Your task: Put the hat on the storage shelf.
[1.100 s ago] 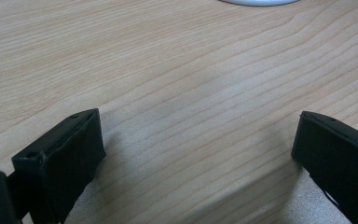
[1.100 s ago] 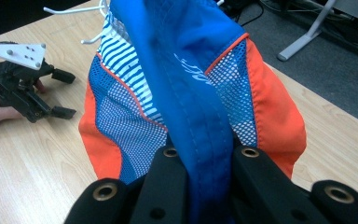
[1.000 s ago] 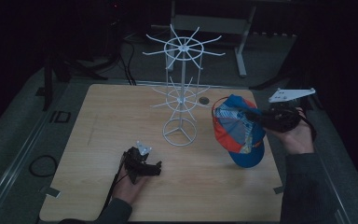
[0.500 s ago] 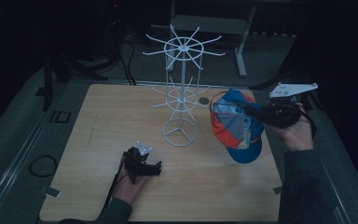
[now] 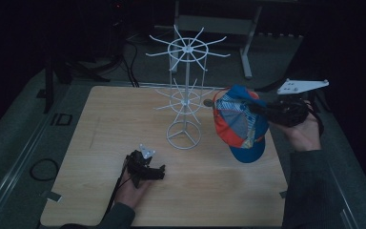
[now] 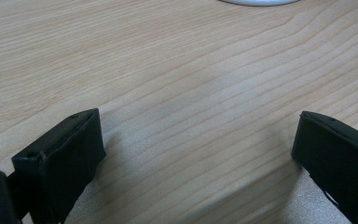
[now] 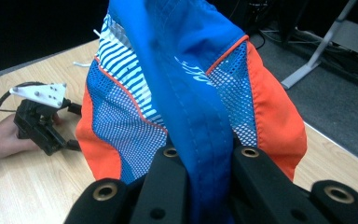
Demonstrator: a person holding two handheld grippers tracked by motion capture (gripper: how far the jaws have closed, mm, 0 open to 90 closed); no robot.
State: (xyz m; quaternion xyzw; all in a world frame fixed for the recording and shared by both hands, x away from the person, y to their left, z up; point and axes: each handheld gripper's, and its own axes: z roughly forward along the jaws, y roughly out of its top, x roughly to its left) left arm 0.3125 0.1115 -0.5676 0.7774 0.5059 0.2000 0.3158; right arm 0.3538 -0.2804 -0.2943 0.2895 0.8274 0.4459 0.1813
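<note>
With your right hand-held gripper [image 5: 262,110] pinching the cap [image 5: 240,123], keep it level and guide its crown onto a rack [image 5: 185,98] arm.

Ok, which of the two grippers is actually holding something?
The right gripper, shut on the cap above the table; the left gripper rests open on bare wood.

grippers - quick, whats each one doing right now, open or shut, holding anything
Left gripper: open, nothing between its jaws, resting low on the table.
Right gripper: shut on the cap, held up beside the wire rack.
</note>
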